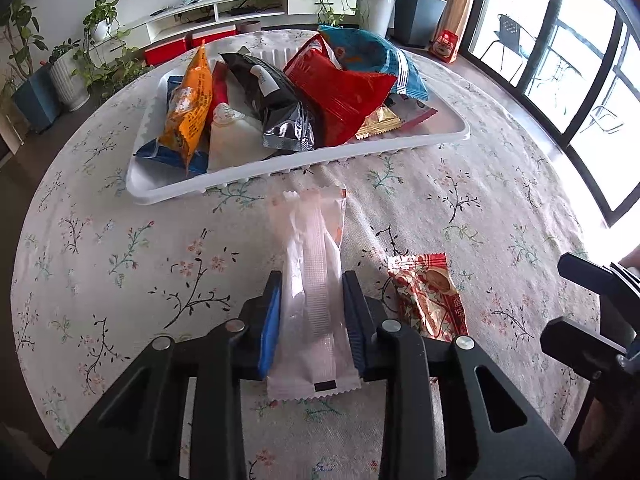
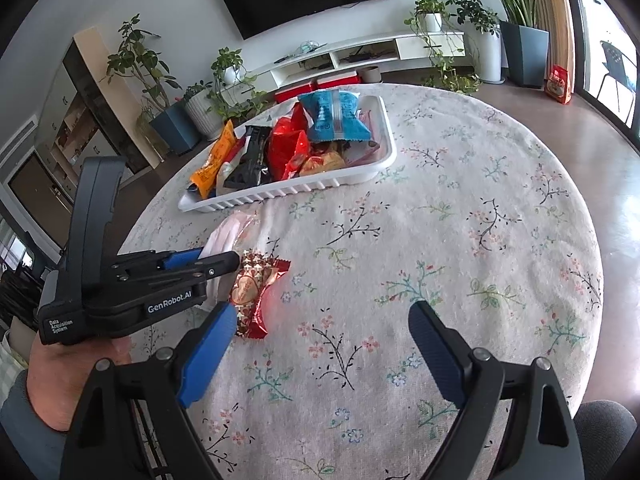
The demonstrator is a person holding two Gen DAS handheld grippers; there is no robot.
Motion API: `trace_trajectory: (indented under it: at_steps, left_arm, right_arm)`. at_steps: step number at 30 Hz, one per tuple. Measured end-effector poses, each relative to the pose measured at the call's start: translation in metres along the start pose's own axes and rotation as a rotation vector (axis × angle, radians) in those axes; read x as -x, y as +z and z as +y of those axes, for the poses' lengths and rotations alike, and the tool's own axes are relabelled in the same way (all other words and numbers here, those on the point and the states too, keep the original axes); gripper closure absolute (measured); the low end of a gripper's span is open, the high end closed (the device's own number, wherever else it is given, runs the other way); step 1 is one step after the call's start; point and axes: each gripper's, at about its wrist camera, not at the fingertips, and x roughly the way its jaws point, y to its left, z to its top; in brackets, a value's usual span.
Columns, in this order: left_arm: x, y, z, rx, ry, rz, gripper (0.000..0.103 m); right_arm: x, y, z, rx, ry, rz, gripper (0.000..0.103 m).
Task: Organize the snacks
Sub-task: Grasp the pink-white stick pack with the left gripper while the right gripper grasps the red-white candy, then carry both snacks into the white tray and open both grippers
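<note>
The left claw [image 1: 312, 312] is clamped mid-length on the long, pale, crinkly plastic snack packet [image 1: 310, 280]: light, soft, slippery. The right claw [image 2: 324, 352] gapes, empty.

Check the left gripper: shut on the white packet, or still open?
Shut on it: the left gripper's blue pads press both sides of the white packet.

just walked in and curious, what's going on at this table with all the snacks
A person is tidying snacks with a handheld gripper in each hand. The left gripper is closed on a long white packet lying on the floral tablecloth, just short of the white tray already piled with snack bags. The right gripper is open and holds nothing, over the cloth. A small red and gold packet lies loose beside the white one, not yet in the tray.
</note>
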Motion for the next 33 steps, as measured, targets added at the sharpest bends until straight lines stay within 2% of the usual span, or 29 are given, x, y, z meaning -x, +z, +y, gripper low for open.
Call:
trace_trajectory:
  at_steps: [6, 13, 15, 19, 25, 27, 33]
  left_arm:
    - [0.023, -0.026, 0.029, 0.074, -0.008, -0.032, 0.076]
    - [0.036, -0.053, 0.052, 0.138, -0.024, -0.037, 0.076]
    - [0.037, -0.055, 0.054, 0.144, -0.031, -0.04, 0.076]
    - [0.04, -0.057, 0.055, 0.144, -0.044, -0.048, 0.076]
    - [0.038, -0.065, 0.043, 0.144, -0.052, -0.049, 0.076]
    - [0.038, -0.066, 0.041, 0.143, -0.055, -0.048, 0.076]
    - [0.038, -0.065, 0.041, 0.151, -0.062, -0.052, 0.076]
  right_arm:
    - [-0.014, 0.004, 0.021, 0.055, -0.008, 0.034, 0.013]
    - [-0.052, 0.006, 0.055, 0.124, -0.017, 0.113, 0.022]
    - [-0.062, 0.006, 0.058, 0.13, -0.034, 0.139, 0.031]
    - [-0.066, 0.008, 0.061, 0.144, -0.073, 0.124, 0.034]
    - [-0.066, 0.007, 0.065, 0.207, -0.129, 0.134, 0.05]
    - [-0.066, 0.005, 0.069, 0.237, -0.142, 0.138, 0.062]
    - [-0.064, 0.003, 0.068, 0.244, -0.12, 0.142, 0.068]
